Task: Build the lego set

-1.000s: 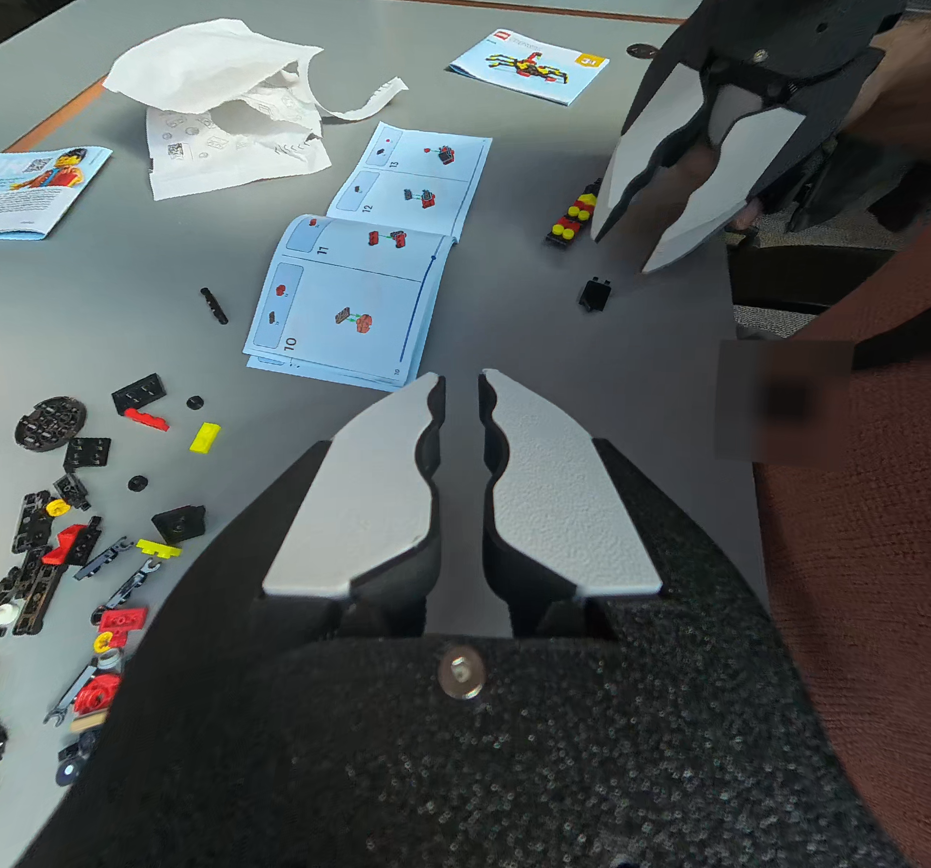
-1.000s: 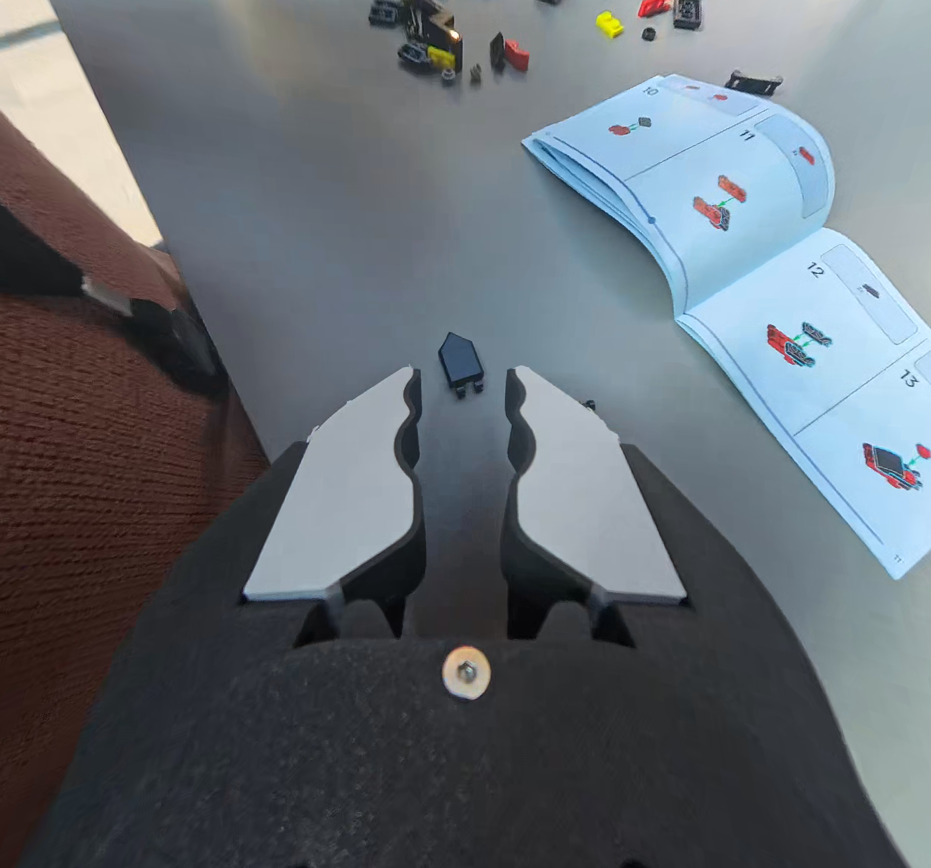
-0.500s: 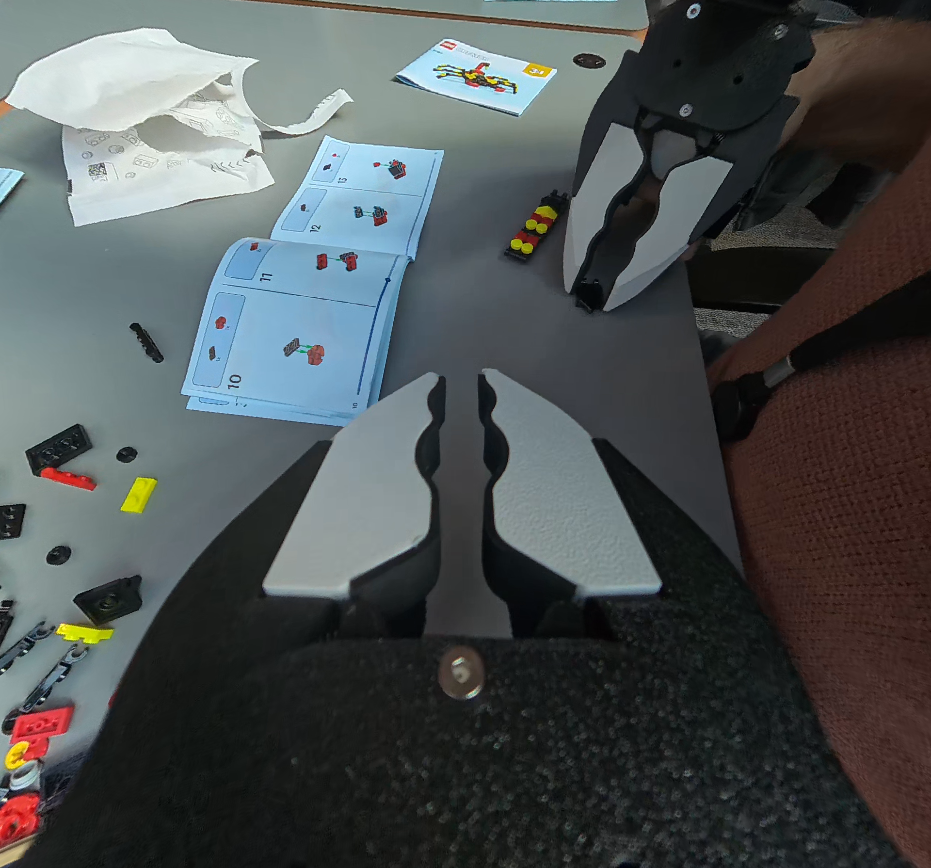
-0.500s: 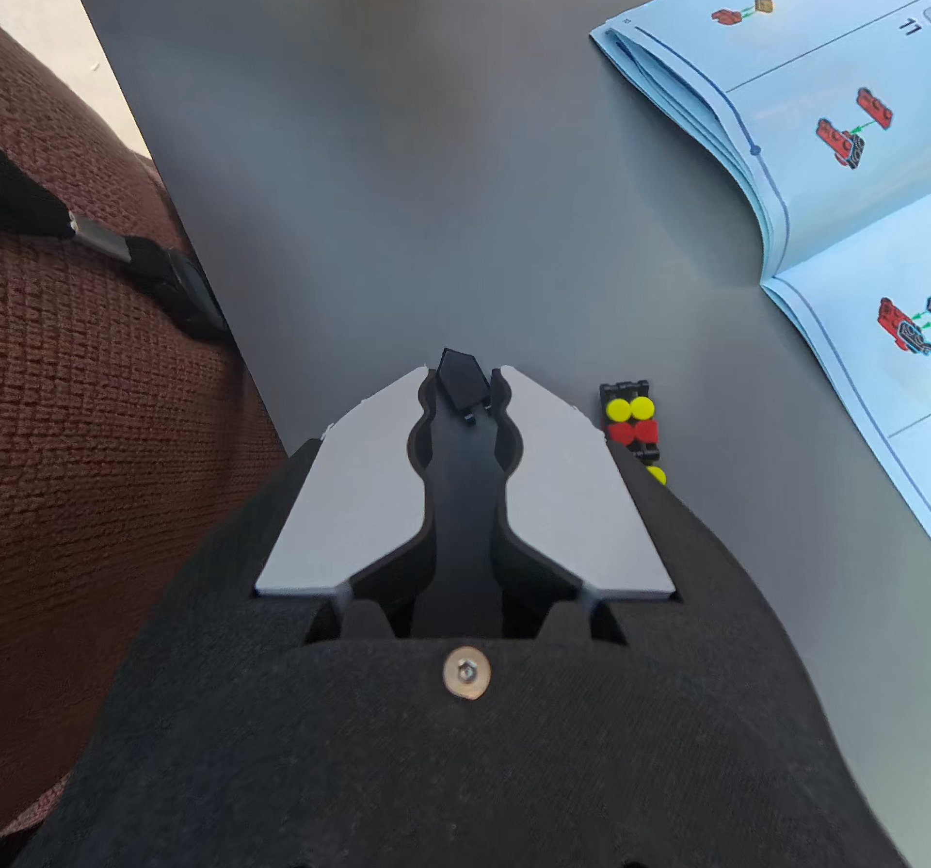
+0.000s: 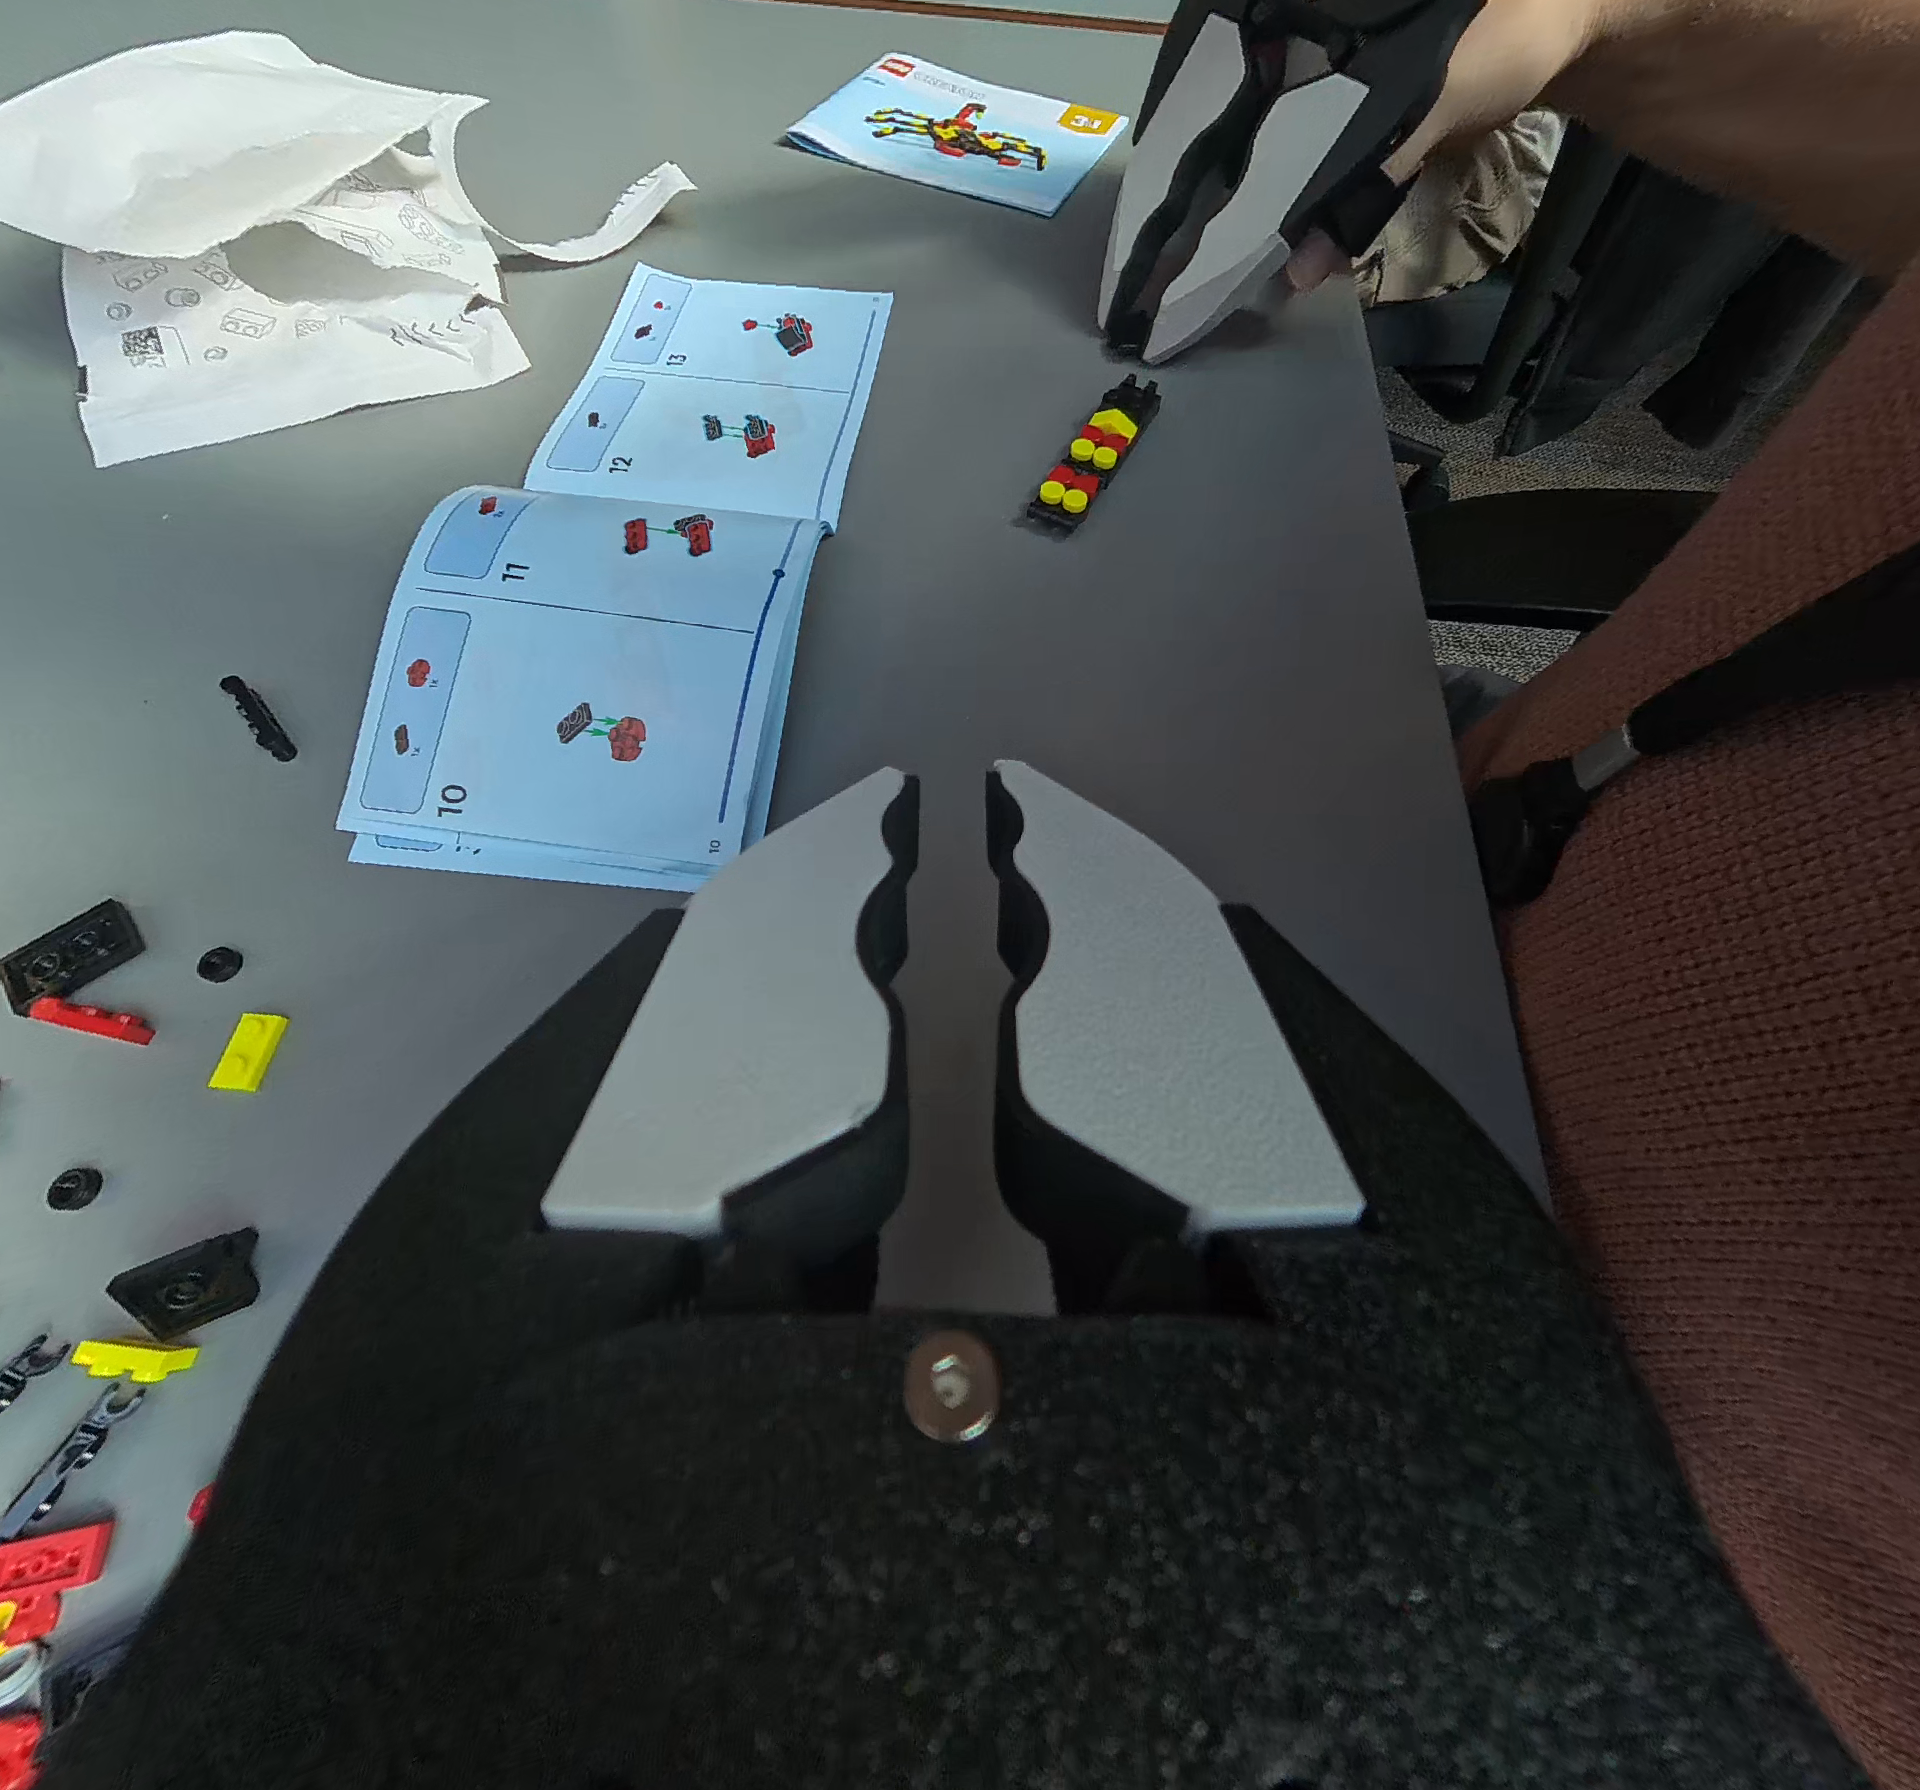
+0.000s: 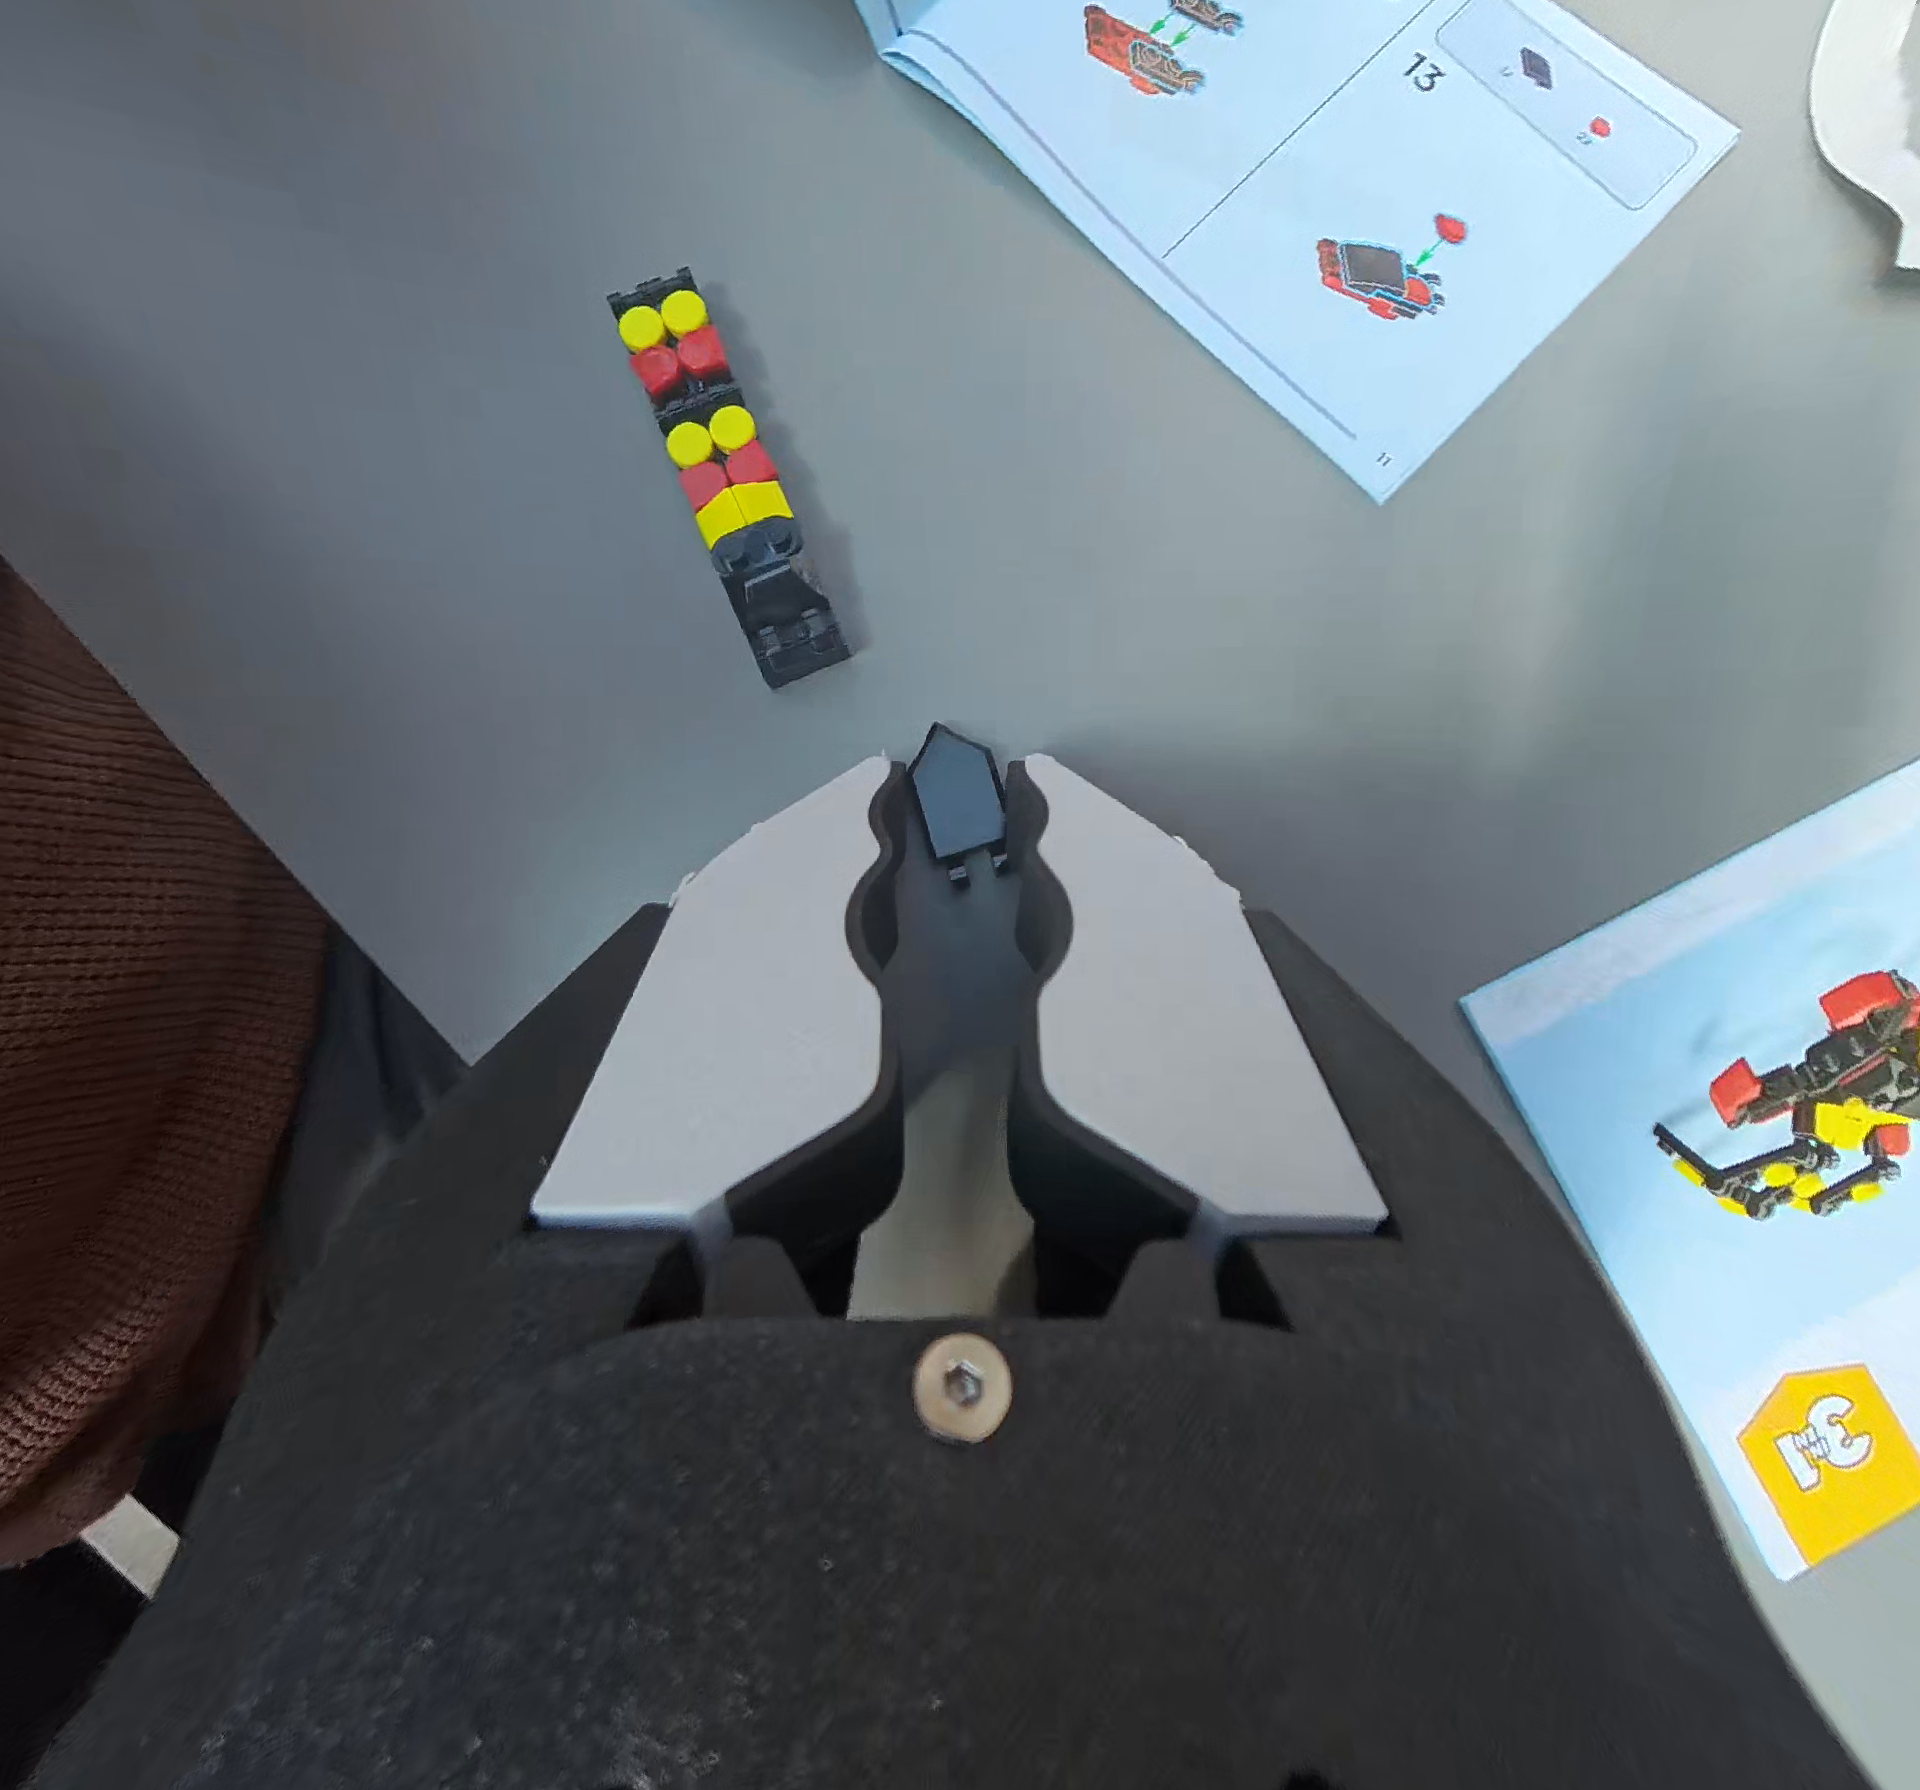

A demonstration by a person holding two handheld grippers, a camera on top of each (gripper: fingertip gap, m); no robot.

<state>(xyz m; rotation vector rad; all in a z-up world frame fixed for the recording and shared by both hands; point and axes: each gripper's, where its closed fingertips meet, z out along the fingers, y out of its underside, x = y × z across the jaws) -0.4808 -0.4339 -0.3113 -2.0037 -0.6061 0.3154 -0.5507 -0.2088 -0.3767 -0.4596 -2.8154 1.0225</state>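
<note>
Right gripper jaws pinch a small black pointed piece at their tips. At 11 o'clock lies the black strip, studded yellow and red, on the grey bench. Left gripper jaws slightly parted, empty. Open booklet shows numbered steps.

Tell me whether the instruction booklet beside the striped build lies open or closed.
Open. The instruction booklet lies flat on the table, pages spread at the spine with building steps facing up, beside the striped build.
</note>
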